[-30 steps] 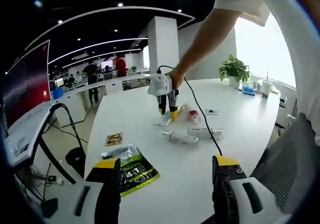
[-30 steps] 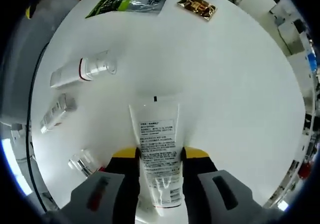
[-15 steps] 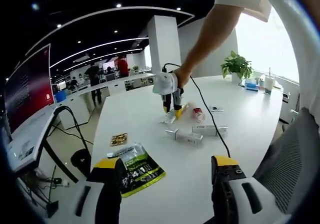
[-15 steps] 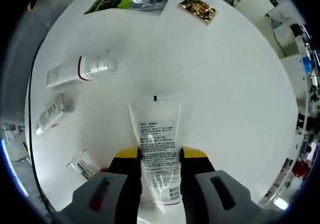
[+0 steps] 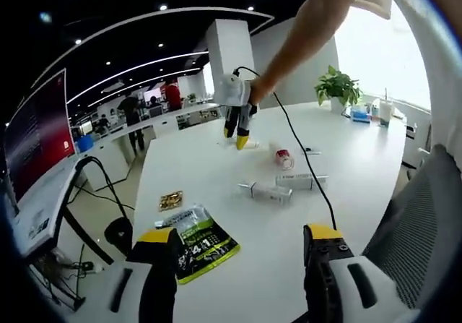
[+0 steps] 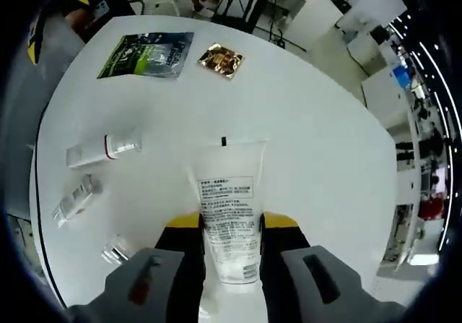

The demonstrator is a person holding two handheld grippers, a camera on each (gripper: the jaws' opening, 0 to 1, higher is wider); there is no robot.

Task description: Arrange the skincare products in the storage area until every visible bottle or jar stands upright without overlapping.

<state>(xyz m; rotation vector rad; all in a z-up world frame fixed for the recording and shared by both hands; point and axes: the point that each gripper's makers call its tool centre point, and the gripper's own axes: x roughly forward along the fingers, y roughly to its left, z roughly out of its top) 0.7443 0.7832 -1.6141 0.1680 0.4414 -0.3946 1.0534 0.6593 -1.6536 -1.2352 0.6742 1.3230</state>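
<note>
Clamped between the yellow-tipped right tongs was a white squeeze tube with printed text, held above the white desk. Lying flat on the desk were a white bottle with a red band and clear cap, a small clear-capped bottle and a clear jar, with a green foil pouch and a gold sachet well apart. The left tongs were seen parted, gripping nothing, above the desk near the pouch.
</note>
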